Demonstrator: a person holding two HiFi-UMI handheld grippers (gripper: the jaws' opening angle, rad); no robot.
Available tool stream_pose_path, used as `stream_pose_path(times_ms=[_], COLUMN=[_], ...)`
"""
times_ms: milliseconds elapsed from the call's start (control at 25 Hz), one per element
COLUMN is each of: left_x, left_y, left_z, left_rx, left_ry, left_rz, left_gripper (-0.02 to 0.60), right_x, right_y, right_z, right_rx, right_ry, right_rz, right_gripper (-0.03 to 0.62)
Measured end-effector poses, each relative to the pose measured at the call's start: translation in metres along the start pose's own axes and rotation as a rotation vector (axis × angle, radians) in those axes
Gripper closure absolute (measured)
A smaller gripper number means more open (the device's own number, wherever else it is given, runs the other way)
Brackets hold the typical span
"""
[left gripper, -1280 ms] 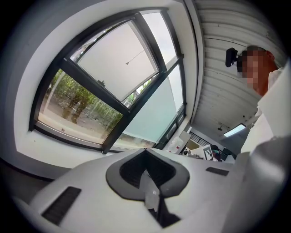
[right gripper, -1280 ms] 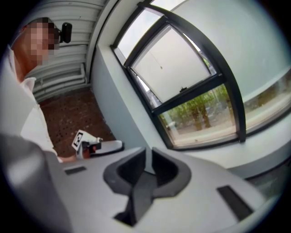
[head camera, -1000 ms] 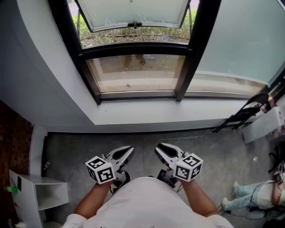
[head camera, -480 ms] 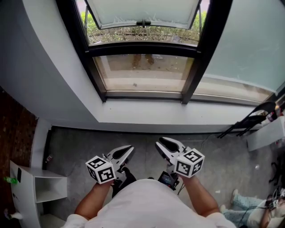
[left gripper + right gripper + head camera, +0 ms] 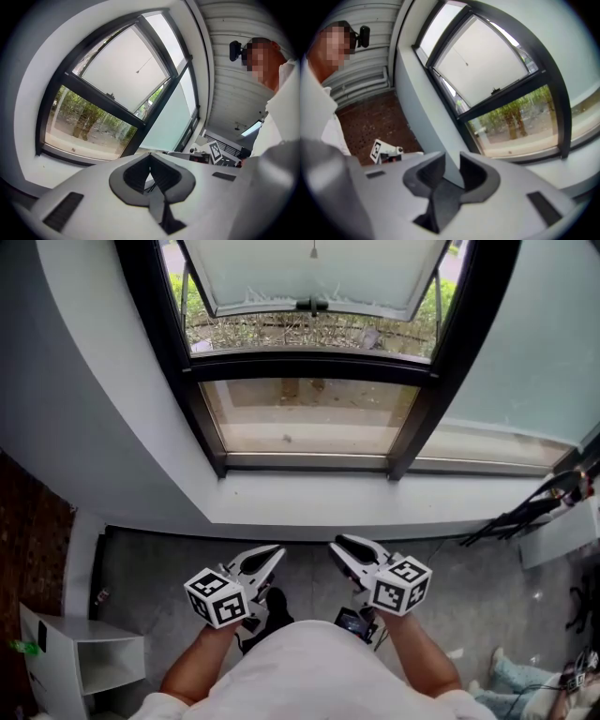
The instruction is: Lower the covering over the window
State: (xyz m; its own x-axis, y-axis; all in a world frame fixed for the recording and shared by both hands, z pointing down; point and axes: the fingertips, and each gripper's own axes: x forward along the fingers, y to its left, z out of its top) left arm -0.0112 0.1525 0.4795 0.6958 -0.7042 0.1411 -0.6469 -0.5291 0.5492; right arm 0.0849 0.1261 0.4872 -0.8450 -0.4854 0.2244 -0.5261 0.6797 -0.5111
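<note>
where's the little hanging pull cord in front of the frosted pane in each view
Head view: pull cord at the top edge, near centre, straight above the black handle.
Left gripper view: pull cord upper middle, up and right of the handle.
Right gripper view: pull cord upper middle, up and left of the handle.
Shared landmark: the handle.

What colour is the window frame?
Black. The window frame shows best in the head view.

White blind (image 5: 272, 273) high on window (image 5: 309, 413)
</note>
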Motion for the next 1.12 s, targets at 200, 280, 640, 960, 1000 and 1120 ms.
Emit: stream_pose_path(times_ms=[200, 280, 640, 960, 1000, 1120], left_x=[0.006, 0.007, 0.014, 0.031, 0.035, 0.046], left_y=[0.041, 0.055, 0.097, 0.113, 0.115, 0.122], left_z=[0.03, 0.041, 0.078, 0.092, 0.094, 0.101], left_rx=[0.002, 0.009, 0.032, 0.032, 0.032, 0.033], left_ry=[0.029, 0.035, 0.057, 0.054, 0.052, 0.039], left_rz=[-0.033, -0.046, -0.105, -0.112, -0.11, -0.092], left_gripper=[0.566, 0.566, 0.566, 0.566, 0.566, 0.566], right_x=[0.045, 0.059, 0.11, 0.132, 0.135, 0.144], right_y=[-0.007, -0.008, -0.018, -0.035, -0.039, -0.051], right_z=[0.025, 0.031, 0.053, 0.065, 0.067, 0.073], right_rx=[0.02, 0.017, 0.013, 0.004, 0.003, -0.001], right_ry=[-0.02, -0.025, -0.046, -0.03, -0.026, -0.007], right_rz=[-0.042, -0.056, -0.119, -0.119, -0.114, -0.091], right_gripper=[0.49, 0.49, 0.49, 0.49, 0.49, 0.49])
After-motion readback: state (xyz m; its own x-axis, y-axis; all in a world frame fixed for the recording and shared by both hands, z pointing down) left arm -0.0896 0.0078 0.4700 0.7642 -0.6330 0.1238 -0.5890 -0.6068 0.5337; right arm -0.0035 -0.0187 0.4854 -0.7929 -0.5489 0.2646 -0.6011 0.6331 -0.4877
